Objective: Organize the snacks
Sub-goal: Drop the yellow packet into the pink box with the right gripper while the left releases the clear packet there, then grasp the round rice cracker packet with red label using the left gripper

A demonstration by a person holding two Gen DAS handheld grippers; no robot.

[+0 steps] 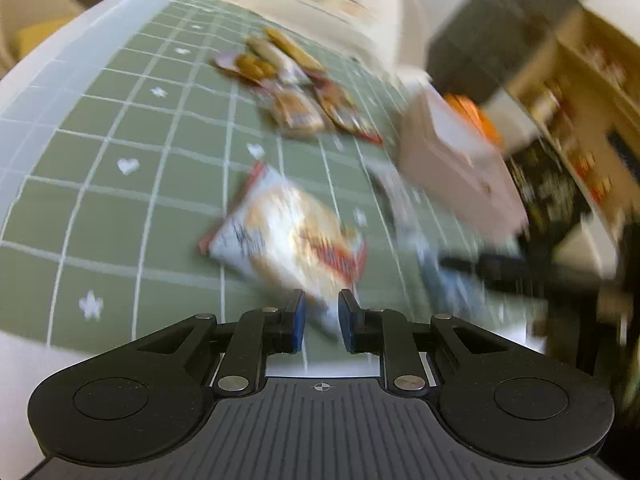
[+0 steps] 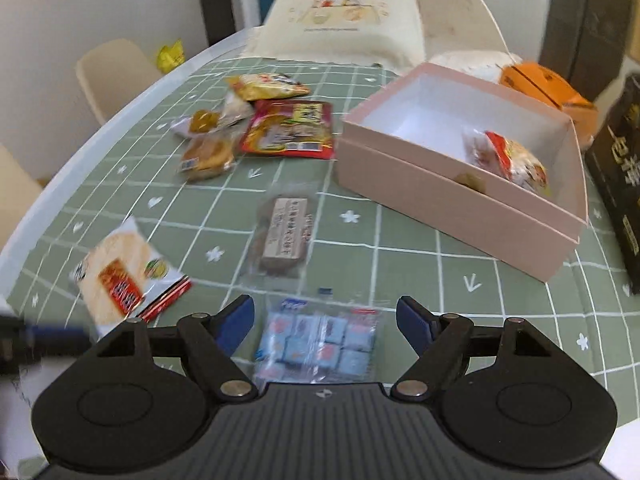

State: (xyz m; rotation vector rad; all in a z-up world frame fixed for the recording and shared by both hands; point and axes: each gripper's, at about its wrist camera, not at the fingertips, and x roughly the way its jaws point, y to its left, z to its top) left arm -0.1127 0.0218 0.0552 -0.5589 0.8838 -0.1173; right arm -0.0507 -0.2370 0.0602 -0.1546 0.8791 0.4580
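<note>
Left claw clenched on a white-and-orange rice-cracker packet, lettering blurred, right claw released above a clear bag of blue-wrapped sweets, green checked worktop.

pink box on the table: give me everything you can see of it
The pink box is a rectangular, lidless box that looks like matte cardboard, pale pink outside and white inside. A seam runs along its side walls, as if a tray sat nested in a base. It sits flat and open-topped on the green checked tablecloth, right of the loose snacks. Inside, one red and white snack packet leans in the near right corner; the rest looks bare. An orange box sits just behind it. Neither gripper touches it.
</note>
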